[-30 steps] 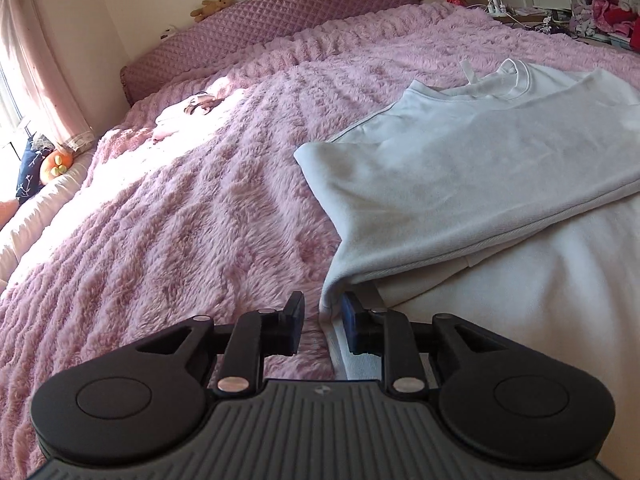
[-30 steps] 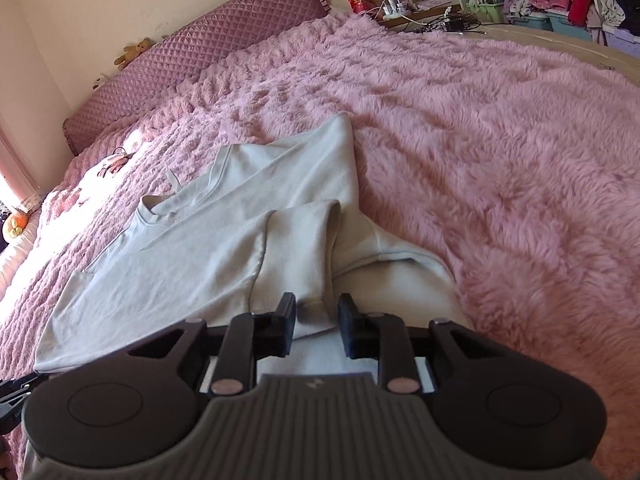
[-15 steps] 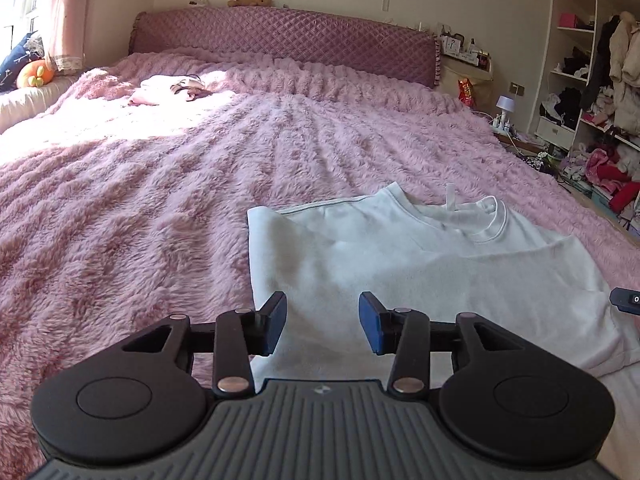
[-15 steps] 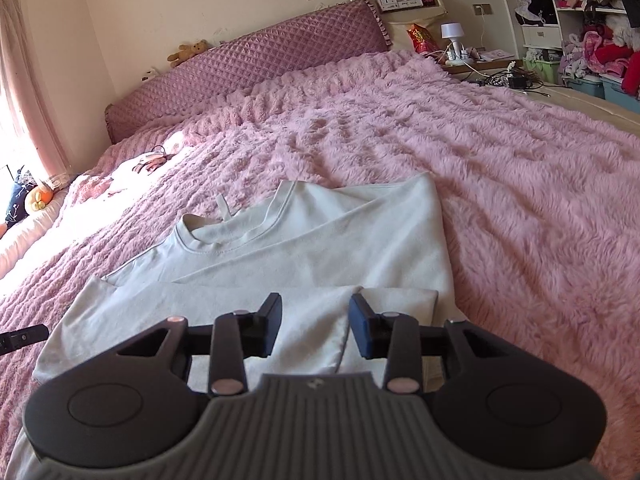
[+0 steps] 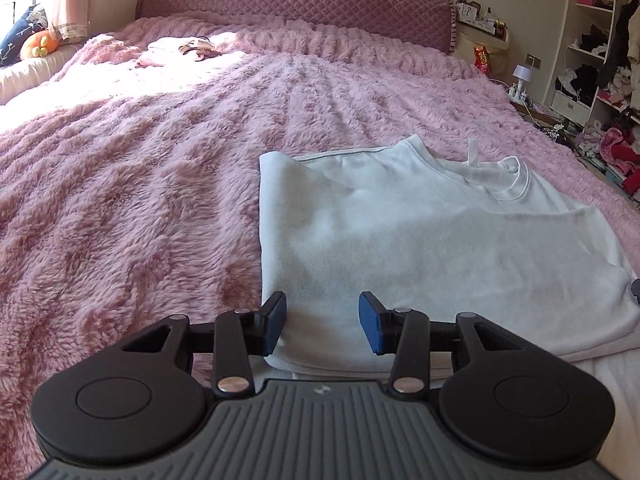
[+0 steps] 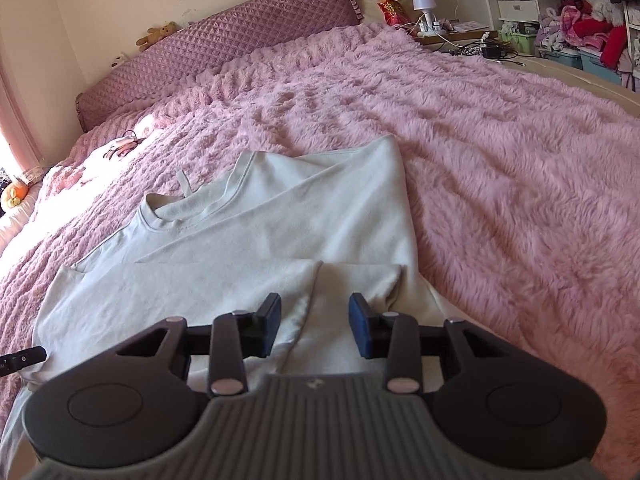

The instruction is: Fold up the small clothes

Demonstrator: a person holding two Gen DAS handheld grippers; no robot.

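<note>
Ahead of both sets of fingers, the white shirt (image 5: 420,248) lies partly folded on the bed (image 5: 140,184). Left gripper (image 5: 322,328) and right gripper (image 6: 314,325) stand part-open, holding nothing. Next fold likely needs a fresh grip on the near edge.

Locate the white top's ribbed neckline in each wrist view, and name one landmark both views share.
Left wrist: the neckline sits right of centre, at the white top's far edge.
Right wrist: the neckline sits left of centre, above the folded layers.
Shared landmark: the quilted purple headboard beyond the pink blanket.
</note>
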